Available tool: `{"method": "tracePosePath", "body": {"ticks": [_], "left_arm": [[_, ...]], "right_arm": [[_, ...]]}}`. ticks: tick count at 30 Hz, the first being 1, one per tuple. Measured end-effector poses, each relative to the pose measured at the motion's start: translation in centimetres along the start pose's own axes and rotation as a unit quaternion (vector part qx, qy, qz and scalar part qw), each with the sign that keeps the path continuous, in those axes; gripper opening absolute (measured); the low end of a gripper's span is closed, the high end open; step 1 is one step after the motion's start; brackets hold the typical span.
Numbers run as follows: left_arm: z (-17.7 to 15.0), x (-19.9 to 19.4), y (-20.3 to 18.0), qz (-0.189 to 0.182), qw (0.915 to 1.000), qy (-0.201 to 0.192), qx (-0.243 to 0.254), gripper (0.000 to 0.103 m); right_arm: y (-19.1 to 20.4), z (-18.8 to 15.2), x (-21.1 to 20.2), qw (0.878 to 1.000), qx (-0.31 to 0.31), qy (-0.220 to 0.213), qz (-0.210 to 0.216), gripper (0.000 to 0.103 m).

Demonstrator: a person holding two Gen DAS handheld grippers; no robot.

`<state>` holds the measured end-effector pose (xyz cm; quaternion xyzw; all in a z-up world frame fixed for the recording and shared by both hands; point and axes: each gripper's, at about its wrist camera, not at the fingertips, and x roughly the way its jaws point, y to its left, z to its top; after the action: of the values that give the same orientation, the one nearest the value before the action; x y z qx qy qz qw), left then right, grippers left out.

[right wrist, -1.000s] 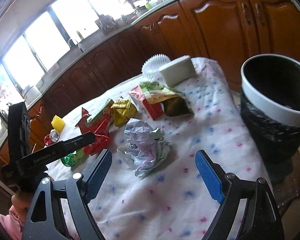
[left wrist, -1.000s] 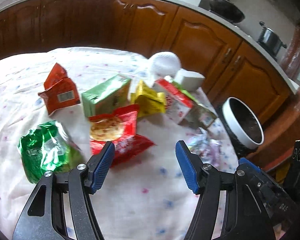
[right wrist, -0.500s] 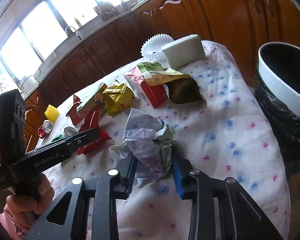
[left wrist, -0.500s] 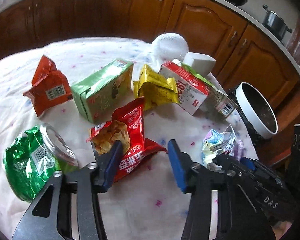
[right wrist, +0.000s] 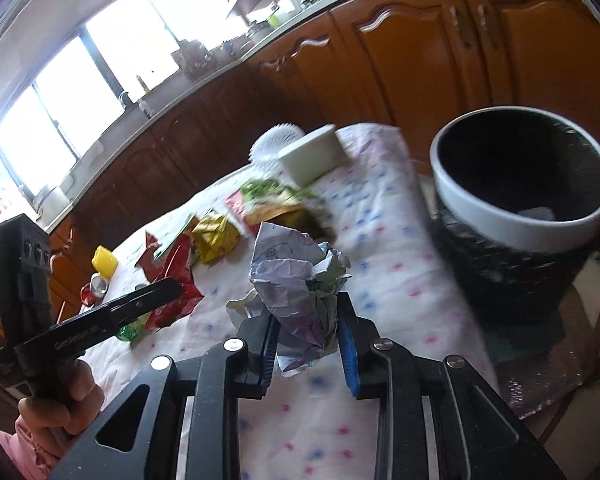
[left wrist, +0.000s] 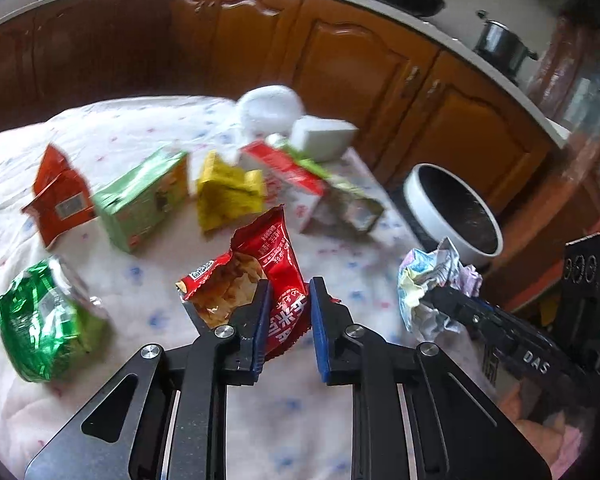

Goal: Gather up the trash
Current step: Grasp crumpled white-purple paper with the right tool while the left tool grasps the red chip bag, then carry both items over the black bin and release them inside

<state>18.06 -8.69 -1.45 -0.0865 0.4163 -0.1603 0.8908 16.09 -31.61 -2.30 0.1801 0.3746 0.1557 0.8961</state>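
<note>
**Both tongs now clamping trash, lifted off the desk**

Since a second ago, both pairs of tongs are closing from wide apart onto their pieces and raising them. The left tongs (left wrist: 287, 312) are pinching the red snack wrapper (left wrist: 274, 264) between the blue pads, its torn top standing upright above the fingers, clear of the flowered cloth on the desk (left wrist: 148, 312). The right tongs (right wrist: 308, 340) are squeezing the crumpled paper ball (right wrist: 300, 280), which is bulging out above the pads and hanging over the desk edge side nearest the bin.

The trash bin (right wrist: 520, 216), white-rimmed with a black liner, is standing just off the desk to the right, near the paper ball; something pale is lying at its bottom.

Remaining on the desk, in the left wrist view: a green foil bag (left wrist: 44, 320) at the left, an orange packet (left wrist: 60, 200), a green carton (left wrist: 144, 200), a yellow wrapper (left wrist: 228, 192), a red-and-white box (left wrist: 296, 180) and a white block (left wrist: 324, 140) at the far edge. All are blurring slightly with camera motion.
</note>
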Motion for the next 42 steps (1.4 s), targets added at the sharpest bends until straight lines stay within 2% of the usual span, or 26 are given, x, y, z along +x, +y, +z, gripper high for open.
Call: {"method": "tracePosePath", "body": {"ticks": [8,23,33,42], "left_arm": [[0.6,0.3,-4.6,-0.036,0.9988,0.001,0.034,0.017],[2.9,2.6,-11.5,-0.082,0.9923,0.000,0.093,0.017],[5.4,6.0,-15.5,-0.110,0.9878,0.018,0.109,0.016],[7.7,8.7,-18.9,-0.134,0.9831,0.028,0.121,0.016]], "right_arm": [[-3.2,0.7,-2.7,0.999,0.021,-0.026,-0.032,0.028],[-8.0,3.0,-5.6,0.994,0.047,-0.064,-0.070,0.028],[-11.6,5.6,-6.3,0.990,0.051,-0.080,-0.107,0.028],[-14.3,8.2,-5.4,0.987,0.053,-0.075,-0.129,0.028]]}}
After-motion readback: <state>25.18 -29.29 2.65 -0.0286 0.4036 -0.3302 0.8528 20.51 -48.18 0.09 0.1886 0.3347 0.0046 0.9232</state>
